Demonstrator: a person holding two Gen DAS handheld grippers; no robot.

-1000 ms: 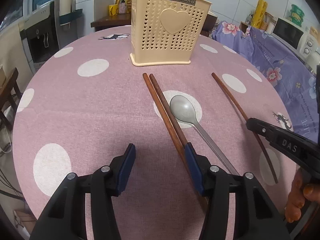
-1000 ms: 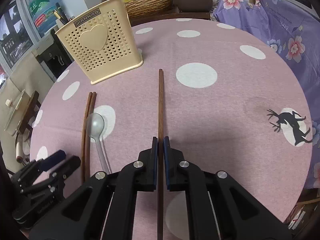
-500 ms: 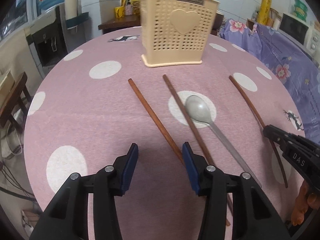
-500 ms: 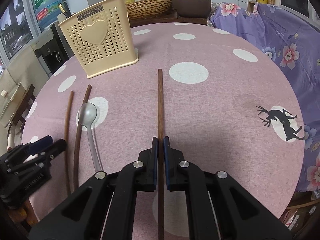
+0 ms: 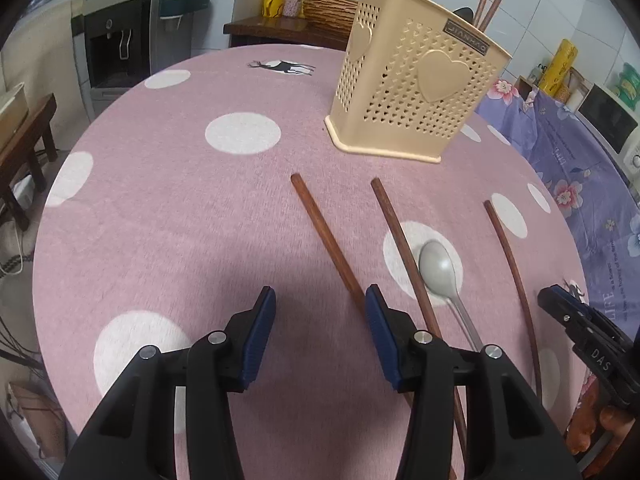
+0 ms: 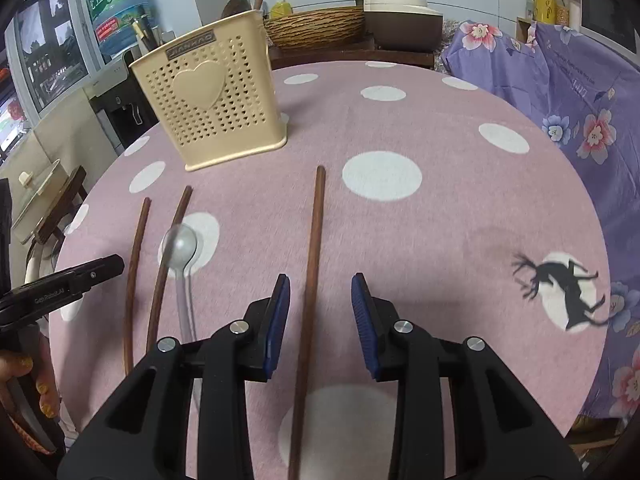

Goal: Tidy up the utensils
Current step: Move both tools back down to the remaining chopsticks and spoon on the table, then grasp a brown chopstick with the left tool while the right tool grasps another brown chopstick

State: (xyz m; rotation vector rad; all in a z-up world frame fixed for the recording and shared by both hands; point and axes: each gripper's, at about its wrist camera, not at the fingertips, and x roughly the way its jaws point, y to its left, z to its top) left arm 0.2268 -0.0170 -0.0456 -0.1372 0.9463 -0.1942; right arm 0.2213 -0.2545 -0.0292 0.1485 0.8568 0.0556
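A beige perforated utensil holder [image 5: 416,92] [image 6: 212,108] stands at the far side of the table, with chopsticks inside. Three brown chopsticks lie on the pink dotted cloth: a left one [image 5: 324,240] [image 6: 134,276], a middle one [image 5: 404,256] [image 6: 166,260] and a right one [image 5: 512,272] [image 6: 312,264]. A grey spoon [image 5: 440,276] [image 6: 182,256] lies beside the middle chopstick. My left gripper [image 5: 320,332] is open and empty, its right finger against the left chopstick. My right gripper [image 6: 320,320] is open, astride the right chopstick.
The round table [image 5: 160,220] drops off at the left and near edges. A purple floral cloth [image 6: 580,92] covers furniture on the right. A wicker basket [image 6: 316,28] and a water dispenser [image 5: 116,36] stand behind the table.
My right gripper has opened and let go of the right chopstick, which now lies on the cloth. My left gripper has shifted left, with the left chopstick now spread apart from the middle one.
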